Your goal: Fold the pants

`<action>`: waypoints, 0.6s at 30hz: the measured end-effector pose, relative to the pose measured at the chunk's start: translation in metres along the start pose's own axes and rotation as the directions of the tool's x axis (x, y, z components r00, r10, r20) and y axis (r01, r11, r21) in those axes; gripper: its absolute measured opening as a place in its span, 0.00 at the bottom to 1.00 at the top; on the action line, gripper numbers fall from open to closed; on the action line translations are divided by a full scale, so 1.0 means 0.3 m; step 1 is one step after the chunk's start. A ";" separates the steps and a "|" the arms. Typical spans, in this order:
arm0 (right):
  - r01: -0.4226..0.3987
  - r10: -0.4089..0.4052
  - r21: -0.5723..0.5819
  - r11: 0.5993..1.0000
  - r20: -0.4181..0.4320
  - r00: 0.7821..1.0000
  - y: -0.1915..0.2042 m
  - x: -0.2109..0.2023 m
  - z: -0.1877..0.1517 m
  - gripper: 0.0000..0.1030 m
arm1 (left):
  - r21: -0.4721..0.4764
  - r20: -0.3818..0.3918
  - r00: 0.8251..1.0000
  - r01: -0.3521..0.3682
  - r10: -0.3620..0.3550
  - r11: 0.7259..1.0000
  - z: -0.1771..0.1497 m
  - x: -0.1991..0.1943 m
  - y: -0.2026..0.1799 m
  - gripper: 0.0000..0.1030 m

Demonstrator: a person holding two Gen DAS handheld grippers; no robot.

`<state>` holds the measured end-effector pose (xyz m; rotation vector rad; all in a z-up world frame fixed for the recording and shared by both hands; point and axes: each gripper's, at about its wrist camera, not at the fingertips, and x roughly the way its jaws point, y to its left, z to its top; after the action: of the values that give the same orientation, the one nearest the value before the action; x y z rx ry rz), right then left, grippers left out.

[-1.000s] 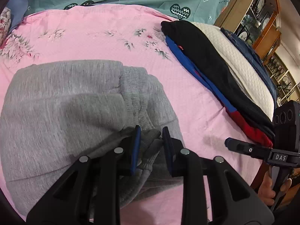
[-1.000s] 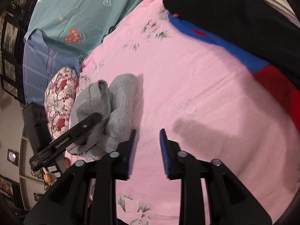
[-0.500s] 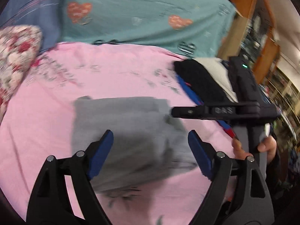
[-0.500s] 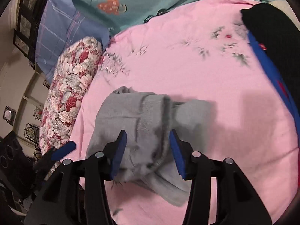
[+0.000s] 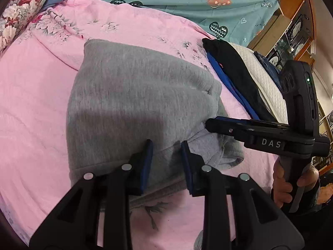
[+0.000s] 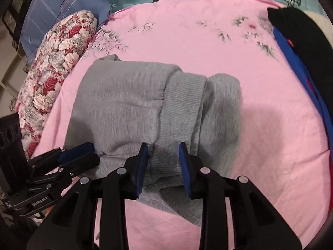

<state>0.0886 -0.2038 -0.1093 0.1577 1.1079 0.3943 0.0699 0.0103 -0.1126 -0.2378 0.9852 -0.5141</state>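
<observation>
**Inspector:** Pants (image 5: 133, 104), grey sweat fabric, lie folded into a compact bundle on the pink bedspread (image 5: 31, 108), with the stack of dark folded clothes (image 5: 235, 75) well apart on the bundle's right and the floral pillow (image 6: 54, 62) beyond its left side.

**Clerk:** Gripper states?

**Inspector:** Left hand-held gripper (image 5: 165, 158): jaws at a narrow gap, straddling the near edge of the bundle. Whether cloth is pinched, I cannot tell. Right hand-held gripper (image 6: 163, 160): the same narrow gap, set over the ribbed band (image 6: 181, 108) at the bundle's near right. Again I cannot tell whether it bites.

**Clerk:** Handling?

**Inspector:** Judged soft, thick, limp and light. Layers will slump and slide apart if lifted by one ply. It is not fragile and not slippery.

**Clerk:** Where to take hold?

**Inspector:** At the near edge of the bundle, through all layers; the ribbed band is the firmest purchase. Risk: loose cloth trailing under the bundle's near right corner may pull the fold open.
</observation>
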 end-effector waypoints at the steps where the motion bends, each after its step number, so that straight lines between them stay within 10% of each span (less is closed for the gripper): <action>1: 0.015 -0.015 -0.013 1.000 -0.007 1.000 0.011 -0.004 0.014 0.31 | -0.003 -0.003 1.000 0.006 -0.007 1.000 0.004 -0.005 0.005 0.27; 8: -0.043 0.051 -0.215 0.976 0.029 0.998 0.225 -0.104 0.259 0.51 | -0.020 0.007 0.999 0.035 -0.035 0.999 -0.007 -0.038 0.029 0.28; 18: -0.087 -0.043 -0.412 0.907 -0.296 0.954 0.452 0.330 0.527 0.61 | 0.004 0.004 1.000 0.031 -0.031 1.000 -0.006 -0.037 0.025 0.28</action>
<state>0.2367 -0.0297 -0.0790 -0.2832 1.2920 0.6862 0.0657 0.0225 -0.1086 -0.2511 0.9778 -0.5431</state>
